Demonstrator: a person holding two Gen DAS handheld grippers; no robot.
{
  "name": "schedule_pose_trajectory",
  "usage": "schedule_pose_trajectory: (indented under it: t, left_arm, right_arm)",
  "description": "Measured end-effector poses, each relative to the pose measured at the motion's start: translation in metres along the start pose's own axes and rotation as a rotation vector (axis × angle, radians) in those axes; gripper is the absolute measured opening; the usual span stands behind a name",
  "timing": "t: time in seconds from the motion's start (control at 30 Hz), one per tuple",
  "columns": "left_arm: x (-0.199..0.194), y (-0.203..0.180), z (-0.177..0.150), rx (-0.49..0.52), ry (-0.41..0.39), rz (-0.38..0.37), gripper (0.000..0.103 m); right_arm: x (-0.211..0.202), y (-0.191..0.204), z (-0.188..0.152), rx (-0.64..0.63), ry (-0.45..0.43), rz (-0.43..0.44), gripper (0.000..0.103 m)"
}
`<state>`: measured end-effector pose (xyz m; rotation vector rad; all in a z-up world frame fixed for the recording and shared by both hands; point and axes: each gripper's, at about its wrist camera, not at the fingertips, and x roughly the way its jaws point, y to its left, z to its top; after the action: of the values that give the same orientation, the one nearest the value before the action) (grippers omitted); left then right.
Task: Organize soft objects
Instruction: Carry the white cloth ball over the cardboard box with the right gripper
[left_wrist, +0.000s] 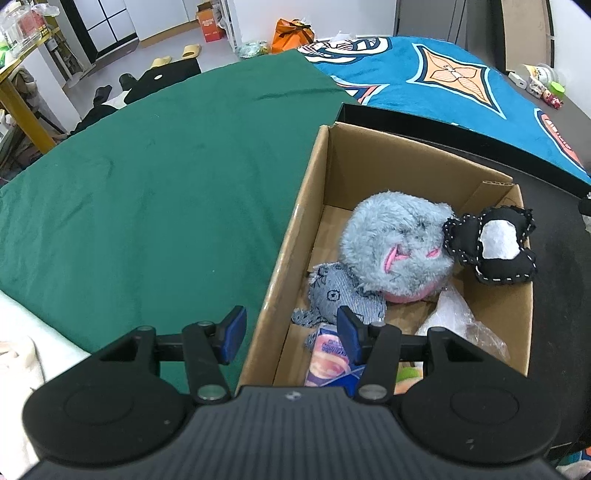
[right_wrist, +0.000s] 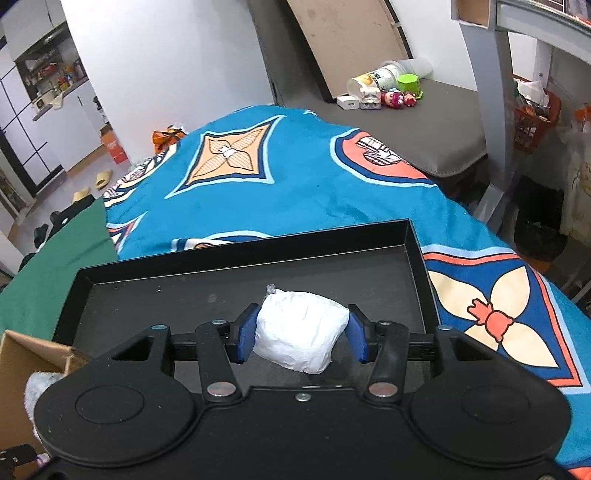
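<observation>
The right gripper (right_wrist: 301, 334) is clenched on a white soft bundle (right_wrist: 301, 330) above the black tray (right_wrist: 236, 254), its long axis running across from one blue pad to the other. The left gripper (left_wrist: 291, 334) hangs released astride the cardboard box (left_wrist: 280, 258) wall, grasping nothing. Farther in lie a denim toy (left_wrist: 340, 291), a grey plush ball (left_wrist: 397, 245) and a black stitched cushion (left_wrist: 491, 245), so most sorting looks done; the bundle is probably next for the box.

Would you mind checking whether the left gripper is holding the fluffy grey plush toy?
No, the left gripper straddles the cardboard box wall with nothing between its blue pads, while the grey plush toy lies untouched inside the box.
</observation>
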<state>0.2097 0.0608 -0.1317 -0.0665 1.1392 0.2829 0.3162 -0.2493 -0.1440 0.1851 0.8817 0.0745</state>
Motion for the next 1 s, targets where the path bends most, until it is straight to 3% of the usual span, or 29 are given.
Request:
schedule_pose_trajectory:
  t: [0.6, 1.0]
  left_arm:
    - [-0.015, 0.01, -0.015, -0.011, -0.022, -0.03, 0.052]
    - [-0.019, 0.024, -0.027, -0.018, -0.044, -0.049, 0.052]
  right_arm:
    - [-0.05, 0.015, -0.01, -0.055, -0.058, 0.041, 0.049]
    - [-0.079, 0.037, -0.026, -0.053, -0.064, 0.176, 0.049]
